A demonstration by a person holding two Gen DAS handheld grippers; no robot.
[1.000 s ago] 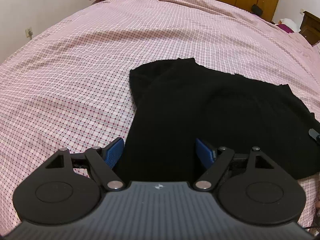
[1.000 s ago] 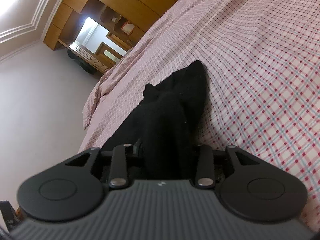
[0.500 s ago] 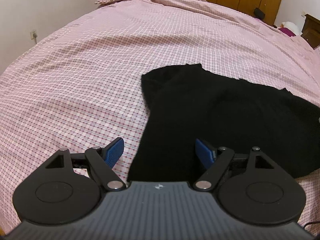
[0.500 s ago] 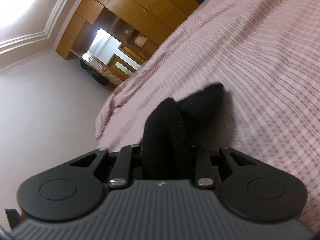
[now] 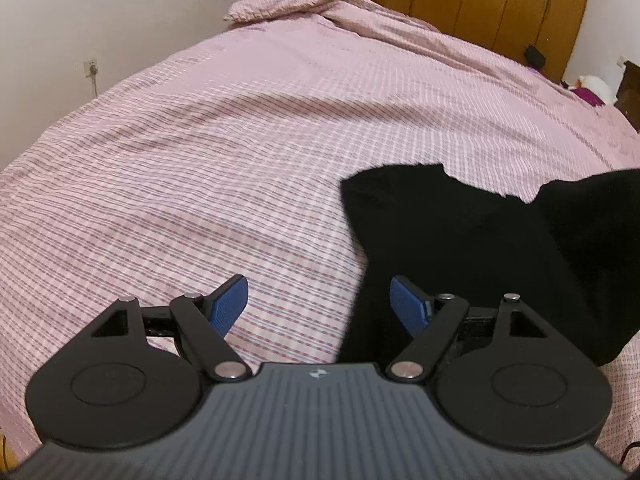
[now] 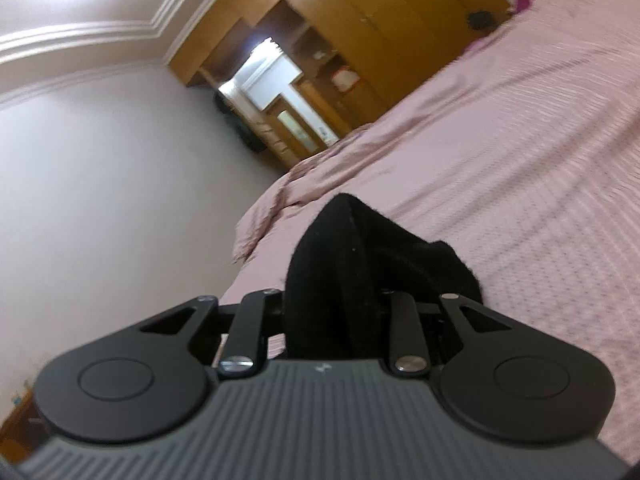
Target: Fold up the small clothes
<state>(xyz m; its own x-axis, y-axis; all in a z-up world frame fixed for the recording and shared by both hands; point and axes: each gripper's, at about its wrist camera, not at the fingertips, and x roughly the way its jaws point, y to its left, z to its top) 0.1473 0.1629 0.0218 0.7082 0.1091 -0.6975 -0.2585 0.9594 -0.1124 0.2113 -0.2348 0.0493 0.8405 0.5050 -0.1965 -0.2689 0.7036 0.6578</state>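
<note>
A black garment [image 5: 472,240] lies on the pink checked bed [image 5: 240,140], at the right of the left wrist view; its right part rises off the bed. My left gripper [image 5: 318,302] is open and empty with blue pads [image 5: 230,304], low over the bed at the garment's left edge. My right gripper [image 6: 328,300] is shut on a bunched part of the black garment [image 6: 332,256] and holds it lifted above the bed [image 6: 520,160]. Its fingertips are hidden by the cloth.
Wooden wardrobes [image 5: 480,0] stand behind the bed's far end. A white wall [image 5: 100,20] with a socket [image 5: 92,67] runs along the left side. A rumpled pillow area [image 5: 300,4] lies at the far end. A dark nightstand [image 5: 630,92] is at the far right.
My right gripper has lifted the black garment higher and tilted up toward the wall. My left gripper has shifted left, off the garment, and stays open.
</note>
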